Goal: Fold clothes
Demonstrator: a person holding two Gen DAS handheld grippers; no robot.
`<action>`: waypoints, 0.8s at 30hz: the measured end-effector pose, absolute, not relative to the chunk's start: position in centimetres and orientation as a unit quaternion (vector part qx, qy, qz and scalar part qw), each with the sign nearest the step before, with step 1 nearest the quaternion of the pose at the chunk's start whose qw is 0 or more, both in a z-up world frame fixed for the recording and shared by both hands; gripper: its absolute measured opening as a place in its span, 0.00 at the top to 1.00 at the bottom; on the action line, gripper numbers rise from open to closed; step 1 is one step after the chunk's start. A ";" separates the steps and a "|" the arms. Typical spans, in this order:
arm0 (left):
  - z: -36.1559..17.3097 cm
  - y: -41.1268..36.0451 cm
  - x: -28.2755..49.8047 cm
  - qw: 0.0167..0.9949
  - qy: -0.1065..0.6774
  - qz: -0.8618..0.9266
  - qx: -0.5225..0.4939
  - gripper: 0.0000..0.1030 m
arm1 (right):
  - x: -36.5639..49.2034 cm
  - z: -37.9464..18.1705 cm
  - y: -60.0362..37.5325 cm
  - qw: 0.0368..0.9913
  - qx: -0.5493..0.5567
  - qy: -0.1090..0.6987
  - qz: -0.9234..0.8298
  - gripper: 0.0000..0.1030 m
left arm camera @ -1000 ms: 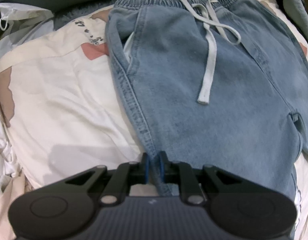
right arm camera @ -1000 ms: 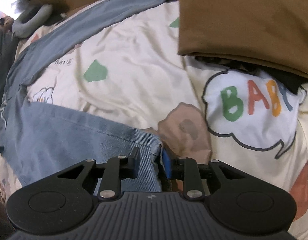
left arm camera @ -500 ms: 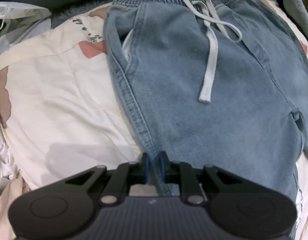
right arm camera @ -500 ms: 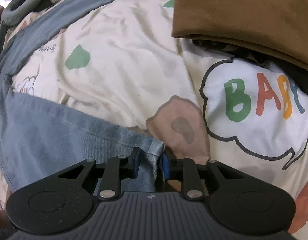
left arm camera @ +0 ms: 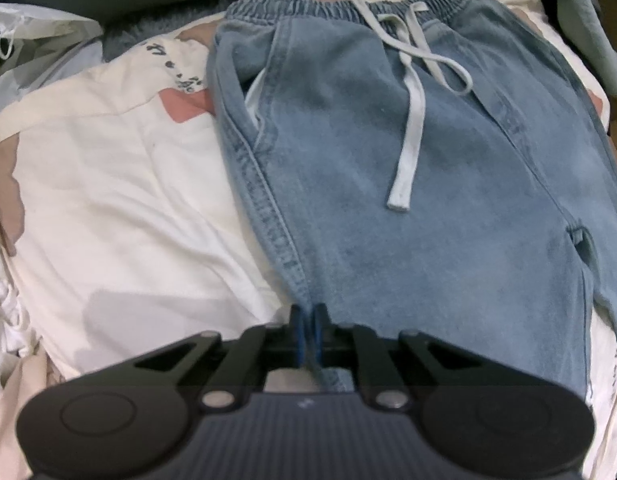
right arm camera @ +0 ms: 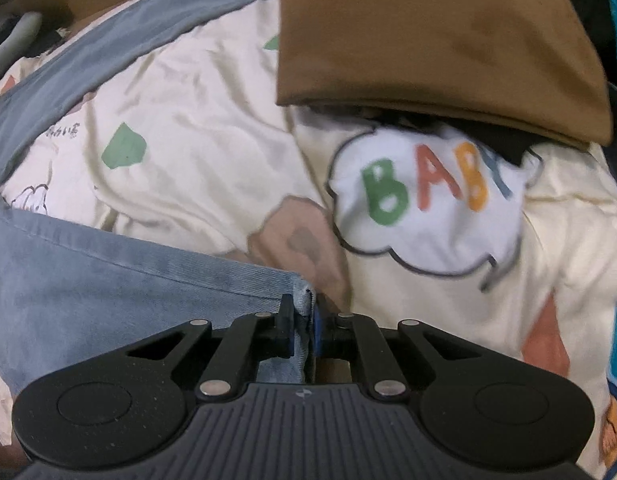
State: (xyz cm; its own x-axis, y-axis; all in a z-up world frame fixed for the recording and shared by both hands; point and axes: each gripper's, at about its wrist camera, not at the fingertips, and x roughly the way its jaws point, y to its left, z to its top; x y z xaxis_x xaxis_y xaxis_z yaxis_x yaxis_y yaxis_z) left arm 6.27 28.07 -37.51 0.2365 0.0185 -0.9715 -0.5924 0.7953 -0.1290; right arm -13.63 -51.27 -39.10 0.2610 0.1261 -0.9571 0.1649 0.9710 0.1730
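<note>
Light blue denim trousers (left arm camera: 408, 216) with an elastic waist and a white drawstring (left arm camera: 408, 128) lie flat on a cream printed bedsheet (left arm camera: 120, 200). My left gripper (left arm camera: 308, 330) is shut on the trousers' outer side seam, low in the left wrist view. In the right wrist view my right gripper (right arm camera: 304, 320) is shut on the corner of a trouser leg's hem (right arm camera: 148, 280). The other leg (right arm camera: 108, 52) runs diagonally across the upper left of that view.
A folded brown garment (right arm camera: 436, 40) lies on the sheet (right arm camera: 212, 168) ahead of the right gripper, over a dark item. A "BABY" print (right arm camera: 428, 200) marks the sheet. White crumpled cloth (left arm camera: 4, 320) and a plastic bag (left arm camera: 32, 32) are at the left; a grey object (left arm camera: 588, 24) is at the far right.
My right gripper has closed on the hem corner and shifted leftwards over the sheet. The left gripper stays shut on the side seam, with the trousers barely shifting.
</note>
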 end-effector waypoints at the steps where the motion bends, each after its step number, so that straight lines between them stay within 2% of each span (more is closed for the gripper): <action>1: -37.5 28.1 6.2 0.746 0.584 0.205 -0.246 0.96 | -13.8 -39.1 -51.3 0.783 0.120 0.610 -0.016 0.94; 3: -37.5 28.1 6.2 0.732 0.570 0.253 -0.276 0.96 | -14.2 -39.4 -51.3 0.780 0.119 0.614 -0.026 0.94; 12: -38.5 29.3 5.7 0.725 0.564 0.259 -0.299 0.94 | -13.1 -42.1 -51.1 0.775 0.128 0.617 -0.057 0.90; 13: -38.5 29.6 5.5 0.724 0.562 0.259 -0.306 0.90 | -13.2 -42.1 -51.4 0.773 0.140 0.616 -0.057 0.88; 17: -38.6 30.4 4.5 0.722 0.554 0.255 -0.326 0.85 | -14.7 -40.8 -52.6 0.773 0.176 0.609 -0.037 0.68; 24: -38.7 30.9 4.3 0.721 0.558 0.252 -0.326 0.83 | -18.6 -40.3 -53.6 0.750 0.225 0.622 0.003 0.68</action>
